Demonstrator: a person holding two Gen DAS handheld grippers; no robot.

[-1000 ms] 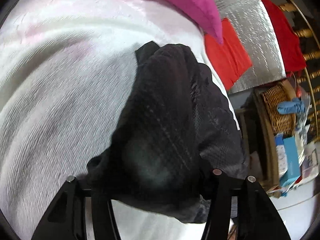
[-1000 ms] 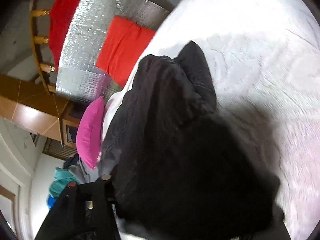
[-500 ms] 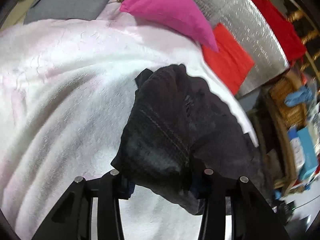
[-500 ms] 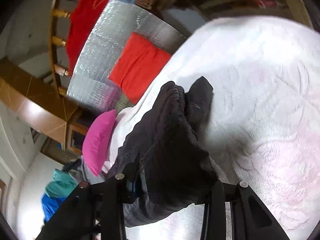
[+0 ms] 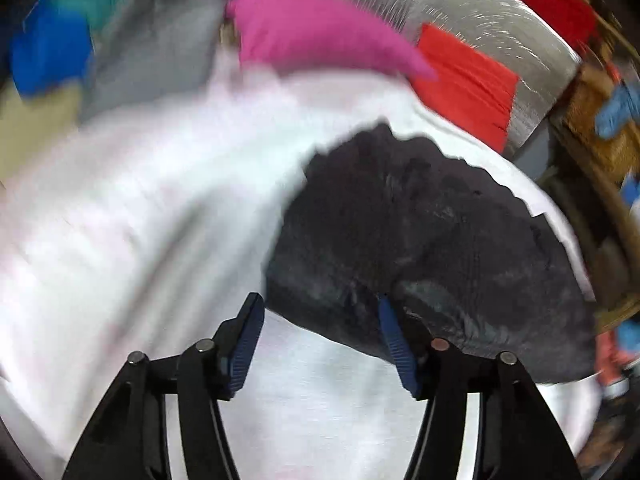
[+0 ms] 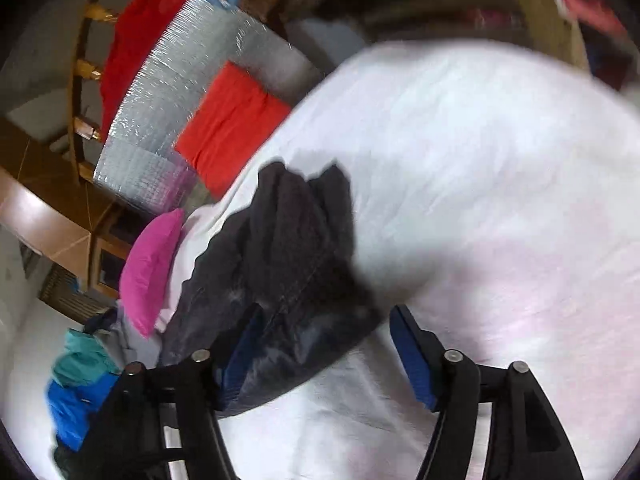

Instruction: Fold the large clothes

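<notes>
A dark grey, folded garment [image 5: 420, 248] lies in a thick bundle on the white bedspread [image 5: 140, 220]. My left gripper [image 5: 320, 344] is open and empty; its right finger touches the garment's near edge. In the right wrist view the same garment [image 6: 280, 280] lies in front of my right gripper [image 6: 324, 356], which is open. Its left finger is against the garment's near end, and the cloth laps over that finger's pad.
A pink pillow [image 5: 316, 32] and grey, blue and teal clothes [image 5: 80, 40] lie at the head of the bed. A folded red garment [image 6: 232, 124] rests on a silver foil mat [image 6: 168, 92] beside the bed. Wooden furniture and a basket stand beyond.
Both grippers have opened and let go of the dark garment. They have drawn back, and the garment now rests on the bed.
</notes>
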